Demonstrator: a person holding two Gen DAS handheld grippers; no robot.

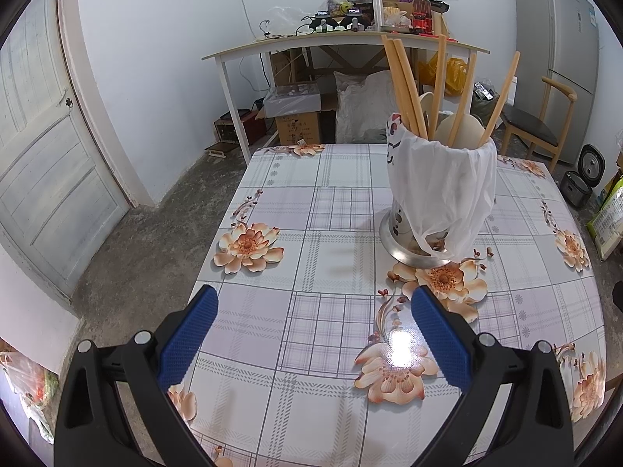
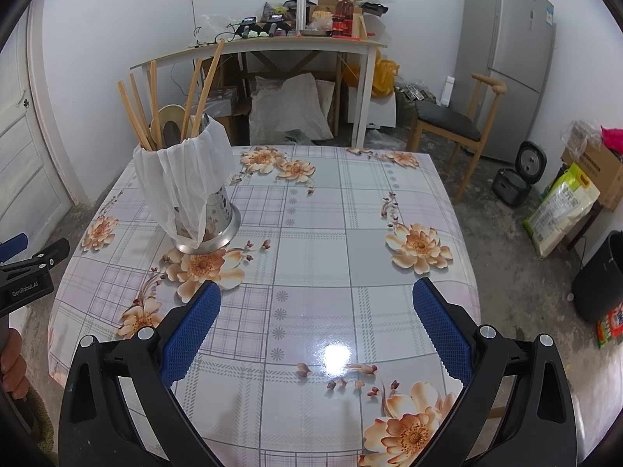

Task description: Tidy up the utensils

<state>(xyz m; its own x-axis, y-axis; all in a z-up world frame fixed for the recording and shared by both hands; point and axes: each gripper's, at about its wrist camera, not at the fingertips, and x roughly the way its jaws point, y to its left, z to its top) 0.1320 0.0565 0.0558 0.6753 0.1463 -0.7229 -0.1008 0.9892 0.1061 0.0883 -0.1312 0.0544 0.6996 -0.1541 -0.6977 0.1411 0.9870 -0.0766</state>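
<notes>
Chopsticks and spoons all stand in the holder.
My left gripper (image 1: 313,311) and right gripper (image 2: 317,305) hang released, empty; wooden chopsticks (image 1: 405,89) and pale spoons (image 1: 461,130) fill the plastic-draped steel holder (image 1: 440,190) on the floral table (image 2: 311,233), so I judge either sorted or awaiting unloading.

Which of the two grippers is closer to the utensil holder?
The left gripper: the bag-wrapped utensil holder stands just ahead of its right fingertip. From the right gripper, the holder sits farther off, up to the left.

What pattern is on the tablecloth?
The tablecloth has a pale grey and lilac check with orange-peach flowers; the right wrist view shows it best.
</notes>
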